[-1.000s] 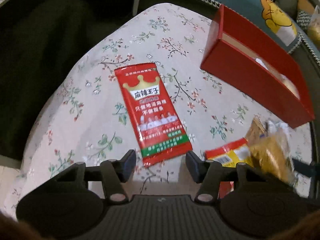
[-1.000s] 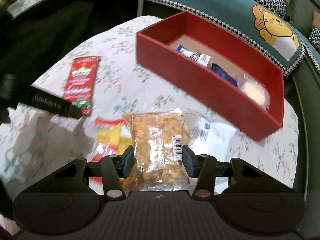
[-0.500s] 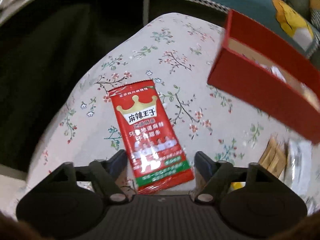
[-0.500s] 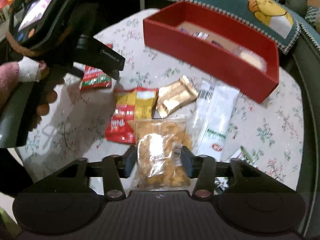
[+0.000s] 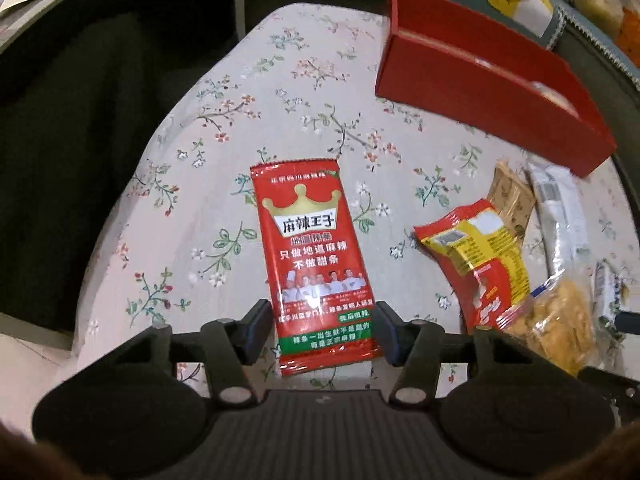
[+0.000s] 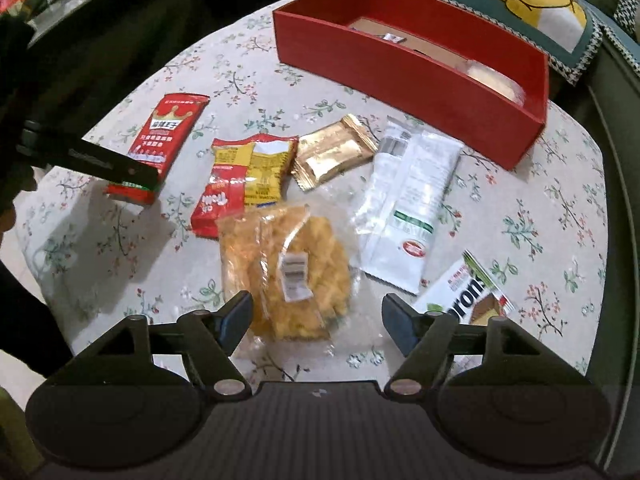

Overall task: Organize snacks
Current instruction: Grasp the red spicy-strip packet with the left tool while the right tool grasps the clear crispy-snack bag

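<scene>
A red crown-print snack packet (image 5: 316, 260) lies flat on the floral tablecloth; its near end sits between the jaws of my open left gripper (image 5: 322, 330). It also shows in the right wrist view (image 6: 170, 136), partly behind a left finger (image 6: 108, 162). My right gripper (image 6: 316, 320) is open, and the clear bag of golden snacks (image 6: 288, 272) lies on the table between its jaws, released. The red box (image 6: 412, 60) at the back holds a few snacks.
A red-yellow packet (image 6: 244, 182), a gold wrapper (image 6: 334, 156), a white packet (image 6: 412, 208) and a green-white packet (image 6: 468, 292) lie loose on the table (image 6: 560, 200). Cushions and a sofa stand behind the box. The table edge drops off at the left.
My right gripper opened and let the golden snack bag down onto the table, pulling back from the box. My left gripper moved forward until its jaws came around the red packet's near end.
</scene>
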`<state>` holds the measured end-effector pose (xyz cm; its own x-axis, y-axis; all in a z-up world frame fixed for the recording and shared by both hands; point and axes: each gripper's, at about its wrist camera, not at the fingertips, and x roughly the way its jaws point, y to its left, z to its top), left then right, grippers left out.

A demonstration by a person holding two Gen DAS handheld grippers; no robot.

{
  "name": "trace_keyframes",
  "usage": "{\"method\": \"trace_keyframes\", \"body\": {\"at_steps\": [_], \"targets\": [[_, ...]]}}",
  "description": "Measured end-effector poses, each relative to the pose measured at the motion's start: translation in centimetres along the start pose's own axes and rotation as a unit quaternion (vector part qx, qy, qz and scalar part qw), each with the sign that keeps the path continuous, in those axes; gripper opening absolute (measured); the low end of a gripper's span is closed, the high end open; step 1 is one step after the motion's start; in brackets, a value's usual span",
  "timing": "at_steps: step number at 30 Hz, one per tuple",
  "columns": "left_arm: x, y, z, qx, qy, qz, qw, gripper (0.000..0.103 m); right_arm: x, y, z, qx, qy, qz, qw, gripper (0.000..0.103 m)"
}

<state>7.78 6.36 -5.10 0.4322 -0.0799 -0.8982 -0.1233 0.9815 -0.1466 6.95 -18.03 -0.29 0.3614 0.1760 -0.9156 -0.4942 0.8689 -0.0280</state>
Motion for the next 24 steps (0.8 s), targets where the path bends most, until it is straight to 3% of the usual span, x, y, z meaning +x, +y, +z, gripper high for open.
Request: {"method": "trace_keyframes", "body": {"at_steps": [6, 13, 17, 20, 24], "targets": [[1.2, -0.7, 0.9, -0.012, 0.003, 0.007, 0.9999, 0.090, 0.6, -0.1, 0.0, -0.006, 0.001, 0.012, 1.000, 0.080], [2.0, -1.5, 1.2, 0.012, -0.004, 0.022, 0.9997, 0.103, 1.7, 2.7, 1.7, -0.068, -0.010, 0.016, 0.997, 0.088], [2.6, -1.4, 1.4, 0.023, -0.005, 0.029, 0.9993, 0.103, 4.5, 3.2, 1.6, -0.078, 0.020, -0.026, 0.996, 0.083], [2.5, -1.4, 1.4, 0.023, -0.010, 0.042, 0.9988, 0.103, 4.4, 2.6, 1.6, -0.060, 0.013, -0.022, 0.998, 0.075], [1.8, -1.1, 1.4, 0.015, -0.014, 0.047, 0.9987, 0.080, 2.9, 2.2, 1.7, -0.039, -0.003, -0.023, 0.999, 0.065]]}}
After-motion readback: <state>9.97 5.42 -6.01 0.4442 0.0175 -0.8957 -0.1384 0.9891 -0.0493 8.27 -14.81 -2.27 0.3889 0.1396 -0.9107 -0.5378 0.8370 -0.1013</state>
